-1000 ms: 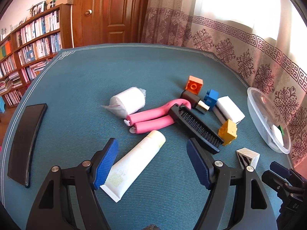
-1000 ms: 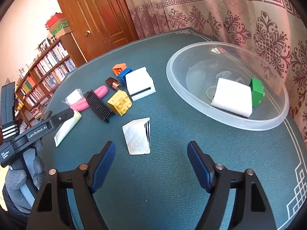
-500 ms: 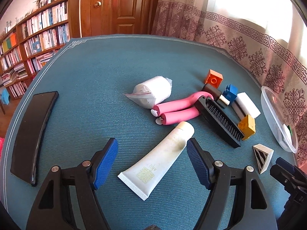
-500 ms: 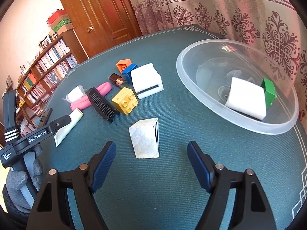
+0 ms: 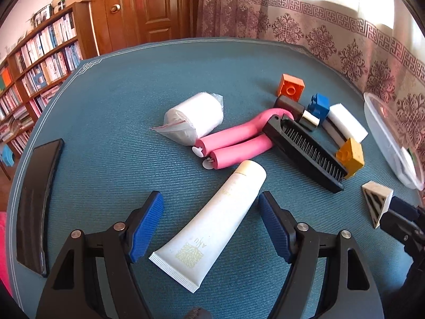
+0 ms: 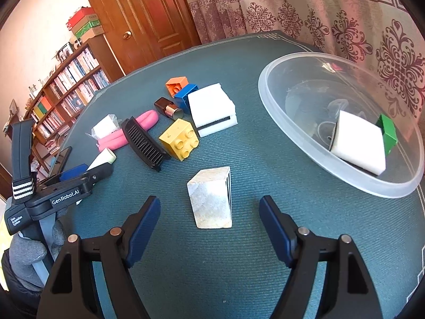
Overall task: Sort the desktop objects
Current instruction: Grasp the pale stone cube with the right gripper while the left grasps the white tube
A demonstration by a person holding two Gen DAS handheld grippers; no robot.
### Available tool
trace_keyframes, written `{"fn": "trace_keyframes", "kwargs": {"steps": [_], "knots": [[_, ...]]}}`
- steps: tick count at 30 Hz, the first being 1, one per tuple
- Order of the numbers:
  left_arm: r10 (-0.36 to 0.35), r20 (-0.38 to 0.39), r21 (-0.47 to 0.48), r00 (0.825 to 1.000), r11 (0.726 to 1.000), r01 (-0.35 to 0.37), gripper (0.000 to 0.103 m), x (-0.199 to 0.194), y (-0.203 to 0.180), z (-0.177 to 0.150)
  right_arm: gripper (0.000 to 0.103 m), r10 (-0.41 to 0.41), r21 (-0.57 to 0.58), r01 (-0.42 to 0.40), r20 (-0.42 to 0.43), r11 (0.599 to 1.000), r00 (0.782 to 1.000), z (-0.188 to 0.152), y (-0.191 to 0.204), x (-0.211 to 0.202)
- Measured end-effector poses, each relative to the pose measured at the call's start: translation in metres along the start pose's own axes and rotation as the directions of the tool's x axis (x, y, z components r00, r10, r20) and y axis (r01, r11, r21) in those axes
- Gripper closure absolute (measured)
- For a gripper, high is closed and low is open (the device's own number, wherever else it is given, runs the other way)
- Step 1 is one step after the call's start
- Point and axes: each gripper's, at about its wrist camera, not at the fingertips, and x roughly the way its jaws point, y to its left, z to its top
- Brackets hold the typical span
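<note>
Our two grippers look the same. Each one has black plastic arms with triangle holes cut in them and small shiny silver screws. The left gripper has two bright blue pads with tiny ridges. The right gripper has darker blue pads. From the side, the black body of the left gripper says "GenRobot.AI" in white letters. Our left hand wears a grey knitted glove.

Left hand-held gripper and right hand-held gripper — both tilted downward — gape wide (nothing gripped).
</note>
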Motion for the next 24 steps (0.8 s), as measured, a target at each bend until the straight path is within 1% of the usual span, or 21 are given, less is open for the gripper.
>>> {"fn": "trace_keyframes", "kwargs": {"steps": [1,3,5,6,13,14,15,16,17,18,19,20,21,22,23,24], "knots": [[0.008,0.004,0.015,1.0,1.0,-0.008,0.024,0.0,-0.002,-0.001,0.023,-0.005,-0.001,0.005,-0.004,1.0,1.0,0.0,0.0,0.001],[0.015,0.011,0.027,1.0,1.0,-0.015,0.018,0.001,-0.004,-0.003,0.023,-0.014,-0.003,0.014,-0.009,1.0,1.0,0.001,0.001,0.003],[0.03,0.004,0.011,1.0,0.999,-0.03,0.014,0.001,-0.003,-0.003,0.023,-0.024,-0.008,0.024,-0.01,1.0,1.0,0.002,0.001,0.004],[0.031,0.001,0.0,1.0,1.0,-0.031,0.013,0.002,-0.001,-0.003,0.023,-0.031,-0.011,0.031,-0.011,0.999,0.999,0.002,0.001,0.005],[0.047,0.009,0.009,0.999,0.999,-0.047,0.013,0.002,-0.005,-0.002,0.024,-0.1,-0.068,0.099,-0.009,0.993,0.995,0.004,0.01,0.013],[0.047,0.013,0.014,0.999,0.999,-0.047,0.015,0.001,-0.006,-0.003,0.025,-0.112,-0.077,0.112,-0.006,0.991,0.994,0.005,0.011,0.013],[0.039,0.02,0.029,0.999,0.999,-0.039,0.021,-0.001,-0.009,-0.003,0.028,-0.124,-0.085,0.124,-0.003,0.989,0.992,0.005,0.011,0.014],[0.036,0.027,0.043,0.999,0.998,-0.038,0.023,-0.001,-0.012,-0.002,0.031,-0.134,-0.091,0.133,-0.001,0.987,0.991,0.005,0.012,0.014],[0.033,0.036,0.06,0.999,0.998,-0.035,0.031,-0.002,-0.015,-0.002,0.033,-0.143,-0.094,0.142,0.002,0.985,0.99,0.005,0.012,0.014],[0.029,0.047,0.085,0.998,0.996,-0.033,0.039,-0.004,-0.02,-0.003,0.039,-0.151,-0.094,0.15,0.006,0.984,0.989,0.005,0.012,0.014],[0.031,0.055,0.106,0.998,0.994,-0.036,0.042,-0.005,-0.024,-0.003,0.046,-0.159,-0.093,0.159,0.011,0.983,0.987,0.005,0.011,0.013],[0.038,0.063,0.126,0.997,0.991,-0.045,0.049,-0.006,-0.028,-0.004,0.052,-0.167,-0.091,0.167,0.014,0.982,0.986,0.005,0.011,0.013],[0.039,0.071,0.149,0.997,0.988,-0.049,0.058,-0.007,-0.032,-0.005,0.058,-0.165,-0.091,0.166,0.016,0.982,0.986,0.005,0.011,0.012],[0.03,0.075,0.172,0.997,0.984,-0.043,0.064,-0.008,-0.036,-0.005,0.062,-0.162,-0.093,0.163,0.016,0.982,0.987,0.005,0.011,0.012],[0.02,0.076,0.188,0.997,0.982,-0.034,0.074,-0.008,-0.038,-0.005,0.064,-0.161,-0.099,0.162,0.018,0.982,0.987,0.005,0.012,0.012],[0.024,0.079,0.198,0.997,0.979,-0.039,0.073,-0.009,-0.042,-0.005,0.069,-0.161,-0.107,0.162,0.019,0.981,0.987,0.004,0.014,0.012]]}}
